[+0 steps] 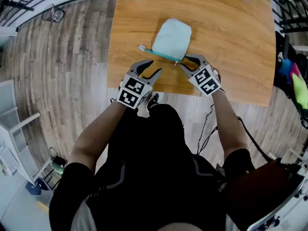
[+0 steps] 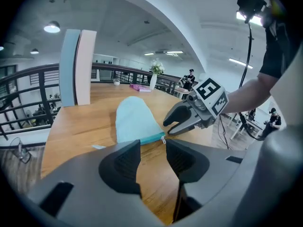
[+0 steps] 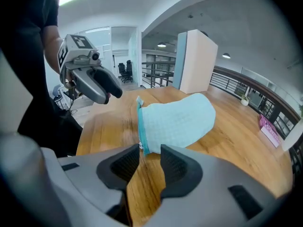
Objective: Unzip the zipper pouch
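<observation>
Pouch: your zipper pouch (image 1: pixel 172 39) lies flat near the table's (image 1: pixel 231 47) near edge, zipper side facing you.
Left gripper (image 1: pixel 150 67): jaws apart, empty, probably set to pin the fabric.
Right gripper (image 1: pixel 185 62): jaws apart, empty, lined up on the zipper pull (image 1: pixel 176 61).

The head view looks steeply down from above the person and takes in the table (image 1: pixel 231 57), the left gripper (image 1: pixel 150 70) and the right gripper (image 1: pixel 185 63). Each gripper view rides close behind its own jaws, low over the table, facing forward. The left one sees the pouch (image 2: pixel 135 119) just ahead and the right gripper ahead-right. The right one sees the left gripper ahead-left. All three share the pouch.
</observation>
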Tool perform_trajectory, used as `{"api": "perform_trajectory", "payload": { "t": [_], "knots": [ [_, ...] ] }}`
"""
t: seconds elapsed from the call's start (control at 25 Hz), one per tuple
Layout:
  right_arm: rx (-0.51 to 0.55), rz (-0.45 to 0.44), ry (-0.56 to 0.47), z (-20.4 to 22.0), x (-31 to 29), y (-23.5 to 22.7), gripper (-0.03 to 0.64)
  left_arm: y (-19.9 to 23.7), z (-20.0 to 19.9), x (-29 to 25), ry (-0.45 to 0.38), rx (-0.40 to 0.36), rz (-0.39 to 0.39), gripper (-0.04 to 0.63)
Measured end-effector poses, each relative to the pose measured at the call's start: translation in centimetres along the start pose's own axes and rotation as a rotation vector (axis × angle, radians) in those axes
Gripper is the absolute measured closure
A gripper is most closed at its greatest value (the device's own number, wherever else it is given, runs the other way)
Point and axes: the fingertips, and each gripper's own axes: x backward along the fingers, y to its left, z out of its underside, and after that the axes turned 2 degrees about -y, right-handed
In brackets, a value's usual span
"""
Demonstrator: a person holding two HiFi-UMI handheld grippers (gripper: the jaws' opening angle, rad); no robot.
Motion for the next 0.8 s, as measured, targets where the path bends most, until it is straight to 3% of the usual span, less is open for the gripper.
{"api": "perform_trajectory", "payload": {
  "t": [0.36,0.6,0.8],
  "knots": [
    [0.158,-0.044,0.041,0.8,-1.6,0.0,0.513,-1.2,1.5,-1.6,0.042,0.001,0.022,0.407],
    [0.140,-0.095,0.031,0.6,-2.2,0.2,0.546,-1.7,2.1,-1.7,0.056,0.011,0.041,0.407],
    [0.023,-0.151,0.011,0.3,-1.9,0.9,0.555,-1.7,1.9,-2.5,0.026,0.046,0.035,0.407]
  ]
}}
